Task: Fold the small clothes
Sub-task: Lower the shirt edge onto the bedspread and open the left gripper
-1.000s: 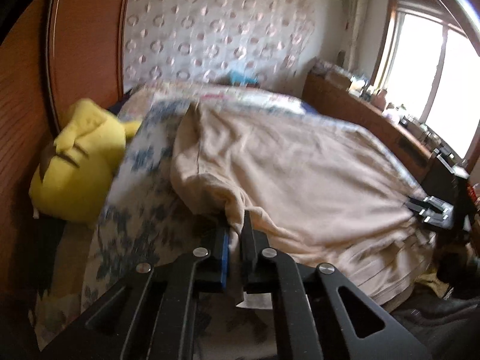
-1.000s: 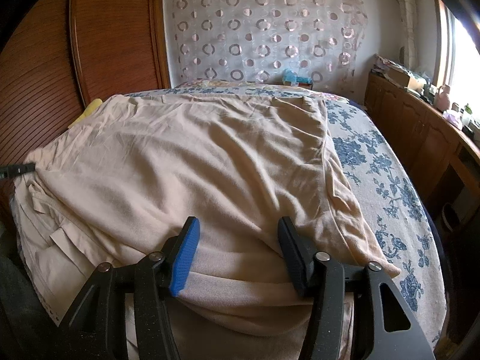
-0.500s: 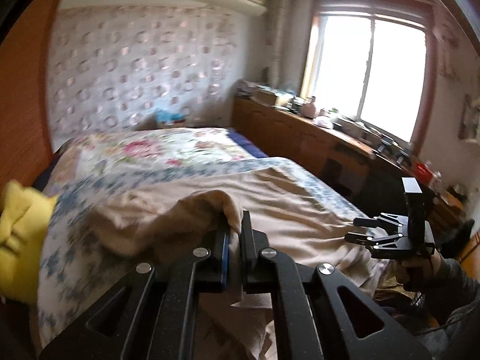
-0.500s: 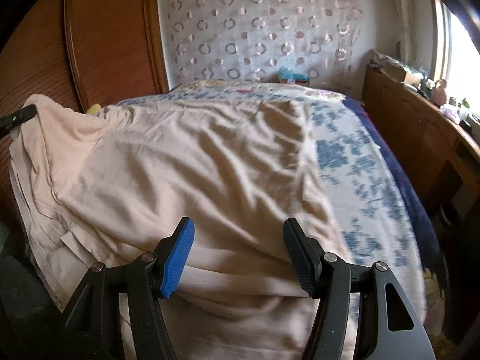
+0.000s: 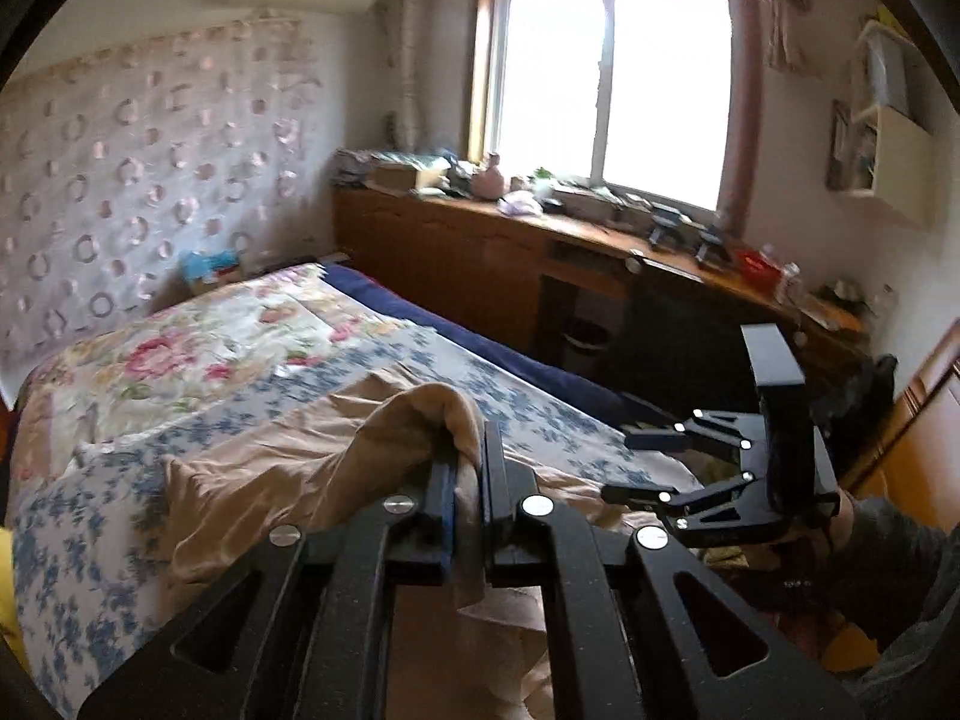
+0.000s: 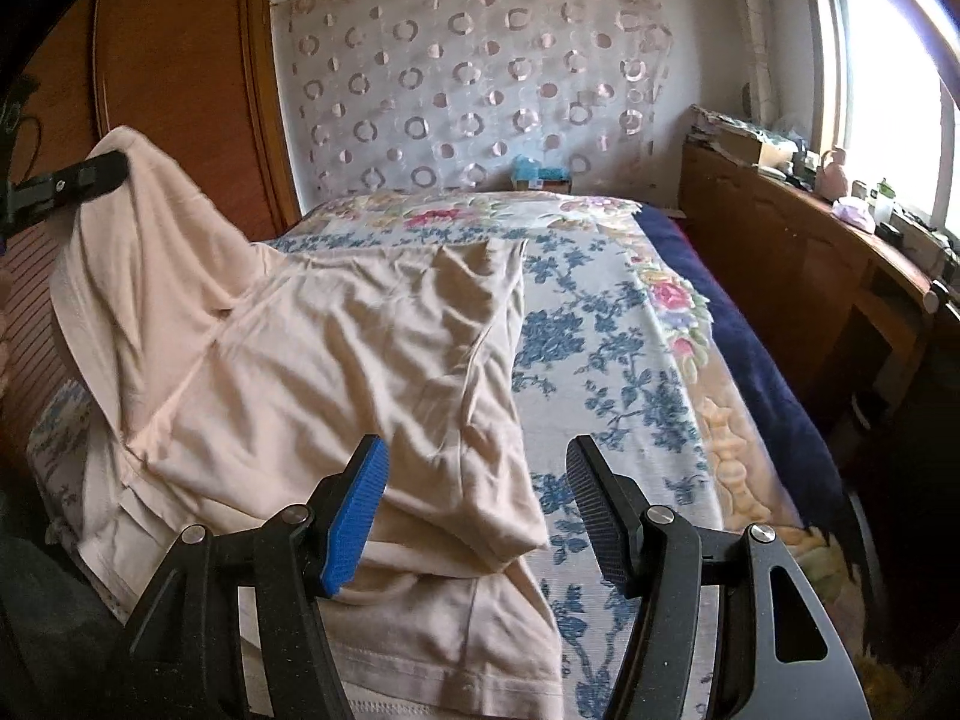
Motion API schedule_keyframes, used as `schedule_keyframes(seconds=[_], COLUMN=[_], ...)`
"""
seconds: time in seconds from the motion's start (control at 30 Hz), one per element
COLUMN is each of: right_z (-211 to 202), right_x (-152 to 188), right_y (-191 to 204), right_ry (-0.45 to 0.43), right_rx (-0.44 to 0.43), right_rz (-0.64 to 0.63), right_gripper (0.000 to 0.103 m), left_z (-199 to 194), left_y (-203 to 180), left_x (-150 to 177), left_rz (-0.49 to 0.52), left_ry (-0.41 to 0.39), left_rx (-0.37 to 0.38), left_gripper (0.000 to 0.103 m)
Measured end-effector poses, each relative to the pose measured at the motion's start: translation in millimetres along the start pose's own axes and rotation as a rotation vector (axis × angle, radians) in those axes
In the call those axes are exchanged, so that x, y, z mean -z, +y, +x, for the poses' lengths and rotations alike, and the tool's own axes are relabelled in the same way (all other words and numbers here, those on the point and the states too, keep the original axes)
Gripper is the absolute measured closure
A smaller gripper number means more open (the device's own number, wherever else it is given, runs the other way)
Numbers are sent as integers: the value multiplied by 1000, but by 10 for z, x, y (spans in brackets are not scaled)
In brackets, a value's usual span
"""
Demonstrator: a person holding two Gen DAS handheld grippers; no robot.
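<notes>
Left wrist view: left gripper (image 5: 469,468) is clamped on a bunched edge of the beige garment (image 5: 336,468), jaws pressed together with cloth between them, lifted clear of the floral bedspread (image 5: 198,354). Right gripper (image 5: 645,468) shows beyond it, low at the near bed edge, fingers spread.

Right wrist view: right gripper (image 6: 474,510) has its jaws apart with nothing between them, hovering over the garment's near right corner. Garment (image 6: 360,372) lies mostly flat on the bedspread (image 6: 612,372); its left side is raised in a peak where the left gripper (image 6: 90,177) pinches it, in front of the wooden wardrobe (image 6: 180,90).

Judgement: a side fold is in hand, left edge to be carried across.

Risks:
- Only one point is held, so the raised flap may sag and land creased or skewed.
- Unpinned lower layer may drag along the bedspread, since the right gripper holds nothing.
- Pinch looks like a thick bunch; part may slip out mid-swing.
- Near hem hangs over the bed edge; a pull could slide it off.
</notes>
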State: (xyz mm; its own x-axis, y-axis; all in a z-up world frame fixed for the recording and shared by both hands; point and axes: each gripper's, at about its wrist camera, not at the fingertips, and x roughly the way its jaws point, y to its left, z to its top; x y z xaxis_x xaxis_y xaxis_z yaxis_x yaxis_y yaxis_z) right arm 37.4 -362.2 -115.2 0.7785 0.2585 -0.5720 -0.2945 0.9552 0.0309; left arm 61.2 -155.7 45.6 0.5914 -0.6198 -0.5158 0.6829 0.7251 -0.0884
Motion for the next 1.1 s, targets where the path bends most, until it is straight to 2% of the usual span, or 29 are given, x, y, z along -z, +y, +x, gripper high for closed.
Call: schedule_keyframes(seconds=[0.03, 0.07, 0.13, 0.17, 0.2, 0.27, 0.33, 0.4, 0.47, 0.6, 0.77, 1.1], right_z=[-14, -13, -12, 4, 12, 54, 90, 139, 204, 333, 538, 857], right_x=[8, 13, 25, 29, 30, 21, -2, -19, -60, -146, -234, -329], right_y=[-6, -9, -2, -21, -5, -18, -19, 6, 29, 144, 246, 339], right_ry=[-6, -7, -9, -9, -8, -7, -5, -4, -3, -6, 11, 107], right_rx=[-2, -5, -8, -9, -9, -13, -21, -31, -38, -57, -83, -120], right_rz=[3, 6, 6, 3, 1, -2, -3, -10, -21, -58, -95, -153], right_gripper=[39, 39, 39, 39, 39, 39, 39, 39, 39, 39, 39, 39], left_z=[42, 87, 120, 142, 149, 113, 80, 9, -65, -196, -271, -325], left_y=[14, 39, 106, 116, 139, 214, 286, 363, 495, 737, 902, 1145], left_x=[13, 36, 109, 135, 150, 196, 247, 327, 415, 588, 773, 1034], left_rz=[-6, -21, -51, -60, -67, -76, -91, -111, -135, -190, -212, -265], left_ry=[15, 32, 51, 58, 61, 53, 46, 28, 13, -13, -13, 8], left_rx=[1, -2, 8, -8, -29, -60, -88, -123, -154, -232, -310, -376], left_gripper=[96, 91, 77, 68, 64, 62, 54, 37, 30, 29, 29, 29])
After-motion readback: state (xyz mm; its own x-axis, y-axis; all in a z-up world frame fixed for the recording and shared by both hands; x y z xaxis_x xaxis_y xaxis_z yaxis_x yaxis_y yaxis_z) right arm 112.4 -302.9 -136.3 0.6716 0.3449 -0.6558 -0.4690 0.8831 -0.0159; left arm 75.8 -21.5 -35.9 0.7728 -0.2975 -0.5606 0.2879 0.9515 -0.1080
